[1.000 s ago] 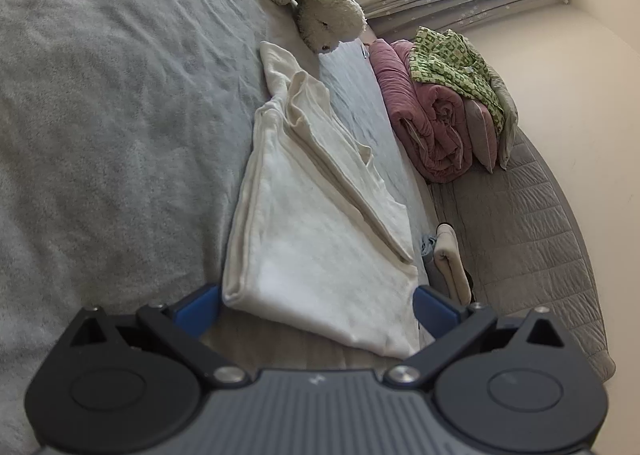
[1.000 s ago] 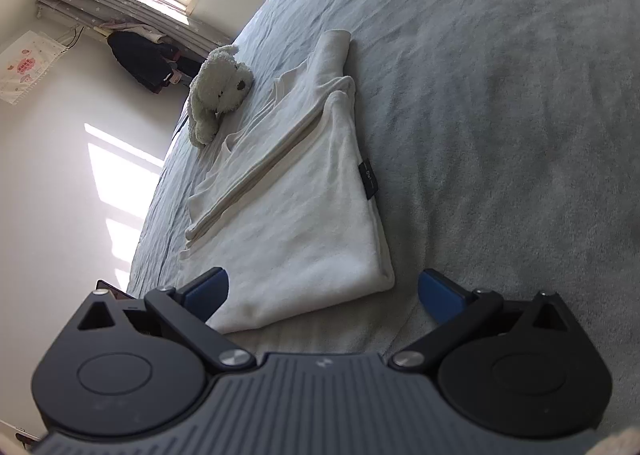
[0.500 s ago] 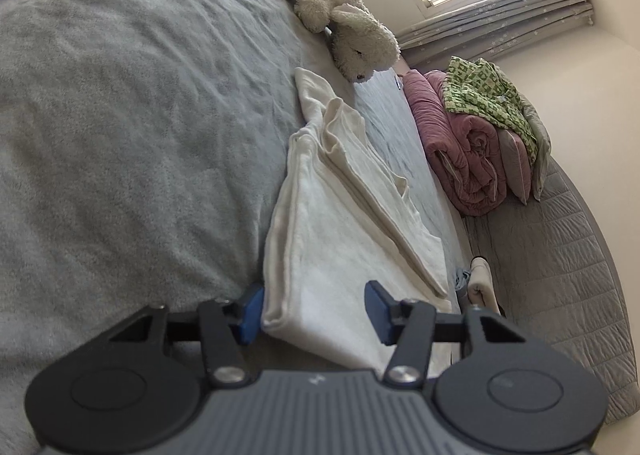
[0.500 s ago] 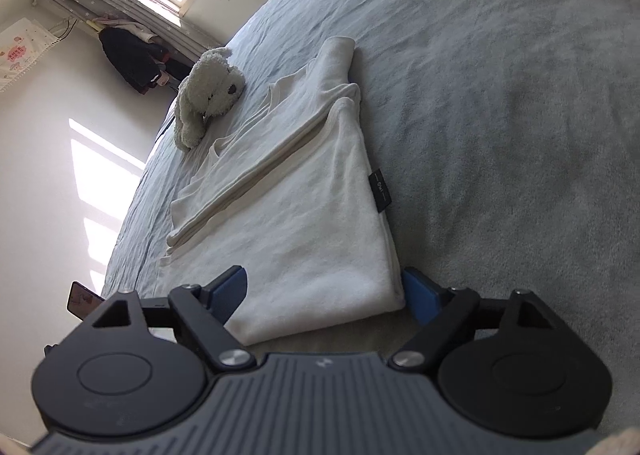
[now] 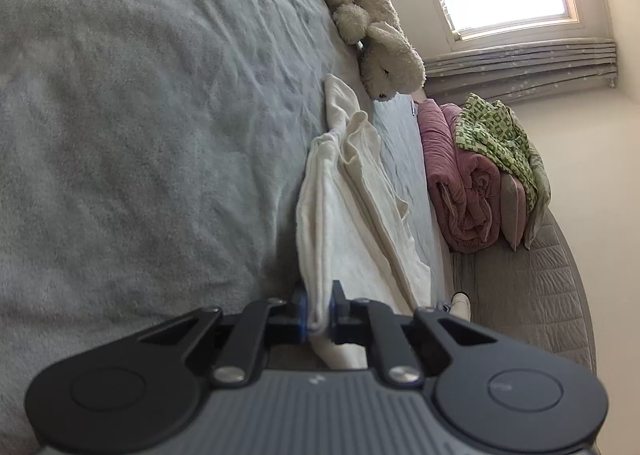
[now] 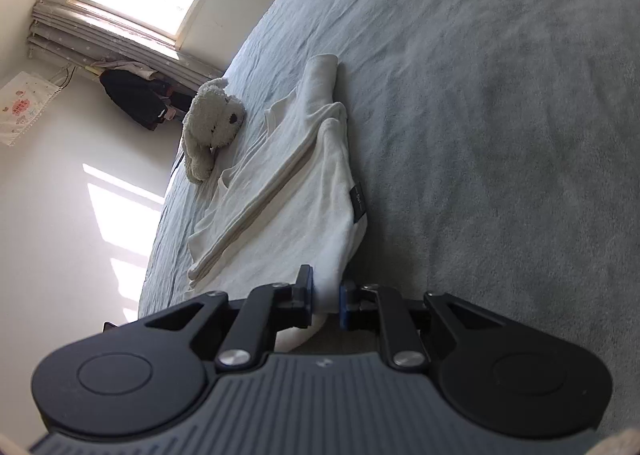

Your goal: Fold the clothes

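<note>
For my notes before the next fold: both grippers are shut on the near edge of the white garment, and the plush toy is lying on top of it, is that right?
Not quite: both grippers, left and right, grip the white garment, but the plush toy lies beside it on the bed, as the right wrist view shows.

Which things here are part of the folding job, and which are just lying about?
Part of the job:
- white garment, partly folded on the bed
- left gripper, shut on its near hem
- right gripper, shut on the other near corner

Lying about:
- stuffed toy
- pink quilt
- green patterned cloth
- dark clothes hanging by the window
</note>
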Motion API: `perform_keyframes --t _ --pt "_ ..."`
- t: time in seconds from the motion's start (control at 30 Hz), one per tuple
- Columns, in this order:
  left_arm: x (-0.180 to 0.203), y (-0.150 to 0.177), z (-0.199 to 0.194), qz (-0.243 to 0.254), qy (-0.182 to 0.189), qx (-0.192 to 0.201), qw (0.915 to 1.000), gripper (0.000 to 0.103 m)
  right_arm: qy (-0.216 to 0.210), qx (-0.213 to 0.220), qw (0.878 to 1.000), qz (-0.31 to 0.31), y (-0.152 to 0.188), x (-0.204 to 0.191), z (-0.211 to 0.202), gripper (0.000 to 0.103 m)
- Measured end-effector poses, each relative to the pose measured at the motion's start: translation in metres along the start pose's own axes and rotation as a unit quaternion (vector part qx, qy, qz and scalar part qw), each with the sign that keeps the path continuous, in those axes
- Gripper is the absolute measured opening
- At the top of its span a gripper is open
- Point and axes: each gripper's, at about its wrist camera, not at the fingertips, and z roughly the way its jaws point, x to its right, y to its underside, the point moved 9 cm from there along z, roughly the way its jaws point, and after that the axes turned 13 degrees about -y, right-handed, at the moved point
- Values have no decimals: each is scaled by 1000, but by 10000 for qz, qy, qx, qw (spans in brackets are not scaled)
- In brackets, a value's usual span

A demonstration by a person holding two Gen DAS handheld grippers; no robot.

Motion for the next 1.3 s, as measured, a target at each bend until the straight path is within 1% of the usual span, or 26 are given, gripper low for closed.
perform_keyframes --t 0.03,0.23,0.4,0.7,0.9,1.03,1.1,1.2,1.3 --pt "2 1 -1 -52 40 -11 10000 9 -102 29 9999 -13 -2 -5 -4 15" --pt "15 8 -14 -271 113 -94 9995 9 -177 176 9996 121 -9 -18 -18 15" --pt "28 23 -33 -156 112 -113 9998 9 -157 208 9995 160 -10 -28 -32 15" --pt "16 66 -66 -168 15 -272 9995 9 -235 214 9982 511 15 -27 -65 15" --pt "0 98 -84 -177 68 -356 9992 9 -287 209 9971 673 36 -22 -92 15" --pt "-16 111 -81 -205 -11 -451 9988 9 -256 215 9958 850 45 -12 -99 15" --pt "-26 117 -74 -216 -89 -511 9984 9 -235 204 9947 977 48 -4 -96 15" --pt "-29 122 -66 -125 -83 -625 9979 10 -190 156 9935 1111 51 5 -90 15" --pt "-33 125 -62 -58 27 -820 9966 17 -190 106 9929 1166 51 11 -84 18"
